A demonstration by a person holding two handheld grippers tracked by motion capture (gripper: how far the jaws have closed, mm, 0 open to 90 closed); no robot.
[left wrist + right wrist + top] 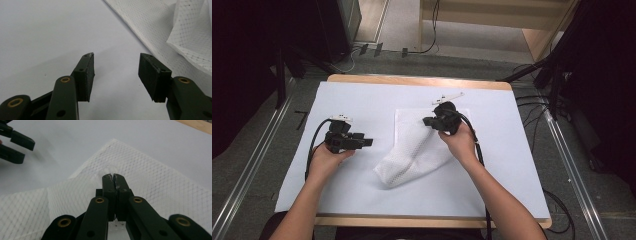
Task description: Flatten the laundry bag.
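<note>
A white, mesh-patterned cloth point(422, 145) lies partly folded at the middle of a white sheet covering the light wooden table point(417, 81), its near end bunched into a rounded fold, its far part flat; the right gripper point(430, 121), held in the person's right hand point(460, 140), has its black jaws pressed together over the cloth, a small pucker of fabric at their tips point(113, 175), though whether fabric is truly caught cannot be told; the left gripper point(368, 142), in the left hand point(326, 161), hangs just beside the cloth's left edge with jaws spread and nothing between them; bare sheet lies open to the left and along the near edge; a small white clip-like object point(447, 97) rests near the far edge.
</note>
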